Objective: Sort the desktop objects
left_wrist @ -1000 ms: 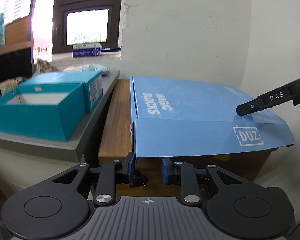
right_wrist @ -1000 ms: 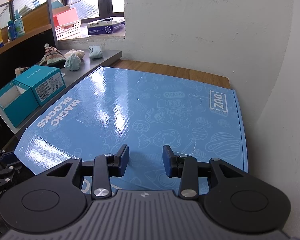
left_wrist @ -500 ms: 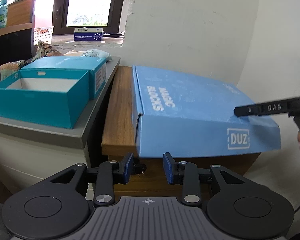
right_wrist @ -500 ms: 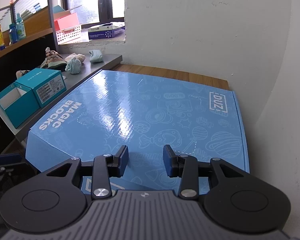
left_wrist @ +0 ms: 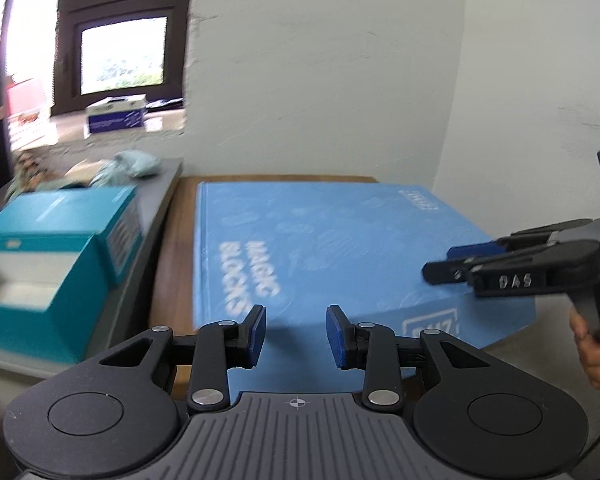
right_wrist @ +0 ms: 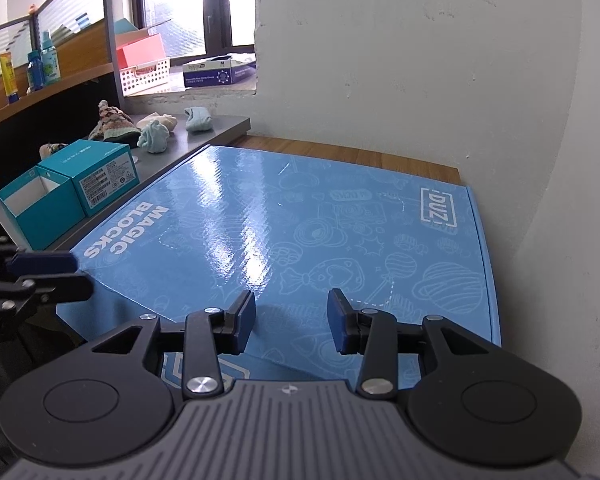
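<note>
A big flat blue "MAGIC BLOCKS" box (left_wrist: 320,240) (right_wrist: 300,216) lies shut on a wooden desk (right_wrist: 340,150) in a wall corner. My left gripper (left_wrist: 296,336) hovers just above its near left corner, jaws open with nothing between the pads. In the right wrist view the left gripper (right_wrist: 60,272) pokes in from the left beside that corner. My right gripper (right_wrist: 291,320) is open over the lid's near edge, holding nothing. From the left wrist view the right gripper (left_wrist: 440,268) reaches in over the lid's right side, a hand (left_wrist: 596,344) on its grip.
Left of the desk a grey surface (right_wrist: 204,136) carries an open teal box (right_wrist: 32,200), a closed teal box (right_wrist: 100,176) and several knitted socks (right_wrist: 154,138). White walls close the back and right. A windowsill behind holds a white basket (right_wrist: 144,76) and a blue carton (right_wrist: 216,72).
My left gripper has risen from below the box's front edge to above the lid, and its jaws have widened a little. The right gripper has barely moved.
</note>
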`<action>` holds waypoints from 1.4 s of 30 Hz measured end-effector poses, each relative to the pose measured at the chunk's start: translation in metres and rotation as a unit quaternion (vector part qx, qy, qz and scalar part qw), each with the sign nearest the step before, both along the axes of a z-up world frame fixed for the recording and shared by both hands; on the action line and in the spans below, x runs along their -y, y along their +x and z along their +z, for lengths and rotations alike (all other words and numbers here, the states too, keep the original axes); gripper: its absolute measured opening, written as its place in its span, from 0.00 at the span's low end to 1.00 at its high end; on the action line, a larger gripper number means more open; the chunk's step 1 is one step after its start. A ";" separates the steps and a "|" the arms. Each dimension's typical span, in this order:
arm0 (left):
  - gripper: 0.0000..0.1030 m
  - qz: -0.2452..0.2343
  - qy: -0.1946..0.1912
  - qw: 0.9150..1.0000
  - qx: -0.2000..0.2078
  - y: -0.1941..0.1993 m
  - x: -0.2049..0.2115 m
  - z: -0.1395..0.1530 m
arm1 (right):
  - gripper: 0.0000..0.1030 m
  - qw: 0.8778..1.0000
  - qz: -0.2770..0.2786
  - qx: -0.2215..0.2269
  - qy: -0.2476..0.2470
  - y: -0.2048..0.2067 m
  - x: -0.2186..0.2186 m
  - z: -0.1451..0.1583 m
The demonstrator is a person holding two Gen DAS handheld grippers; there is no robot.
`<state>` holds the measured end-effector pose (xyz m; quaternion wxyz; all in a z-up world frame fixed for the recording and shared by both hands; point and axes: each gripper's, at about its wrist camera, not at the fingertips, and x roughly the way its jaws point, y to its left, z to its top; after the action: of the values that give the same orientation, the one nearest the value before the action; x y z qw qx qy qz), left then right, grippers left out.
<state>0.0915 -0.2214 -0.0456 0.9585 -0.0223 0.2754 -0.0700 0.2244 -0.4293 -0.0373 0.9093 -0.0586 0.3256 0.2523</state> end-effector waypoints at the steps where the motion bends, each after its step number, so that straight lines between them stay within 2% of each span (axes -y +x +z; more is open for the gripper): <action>1: 0.35 -0.004 -0.001 1.000 -0.002 0.005 0.002 0.000 | 0.46 1.000 0.000 0.000 0.002 0.000 0.000 0.000; 10: 0.35 -0.009 -0.002 1.000 -0.011 0.023 0.008 -0.005 | 0.48 0.999 -0.016 0.011 0.033 -0.017 0.016 -0.001; 14: 0.35 -0.006 -0.007 1.000 -0.009 0.023 0.007 -0.007 | 0.48 0.998 -0.042 0.042 0.028 -0.036 0.034 0.003; 18: 0.35 -0.006 0.000 1.000 -0.010 0.023 0.009 -0.006 | 0.62 0.995 -0.068 0.070 0.017 -0.059 0.056 0.008; 21: 0.36 -0.008 0.008 1.000 -0.010 0.023 0.011 -0.006 | 0.65 0.991 -0.090 0.100 0.001 -0.077 0.074 0.007; 25: 0.37 -0.009 0.015 1.000 -0.012 0.024 0.013 -0.006 | 0.66 0.988 -0.117 0.099 -0.014 -0.089 0.094 -0.007; 30: 0.42 -0.012 0.030 0.999 -0.016 0.024 0.018 -0.005 | 0.66 0.986 -0.150 0.073 -0.018 -0.089 0.113 -0.038; 34: 0.43 -0.010 0.036 0.999 -0.021 0.026 0.021 -0.004 | 0.64 0.986 -0.155 0.063 -0.028 -0.087 0.120 -0.062; 38: 0.43 -0.007 0.035 0.999 -0.024 0.027 0.021 -0.004 | 0.63 0.985 -0.159 0.063 -0.030 -0.084 0.122 -0.081; 42: 0.43 -0.003 0.038 0.999 -0.020 0.024 0.023 -0.005 | 0.63 0.982 -0.167 0.084 -0.020 -0.076 0.120 -0.092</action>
<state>0.1156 -0.2443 -0.0504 0.9527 0.0140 0.2971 -0.0622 0.1485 -0.5492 -0.1291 0.9614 -0.0424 0.2587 0.0842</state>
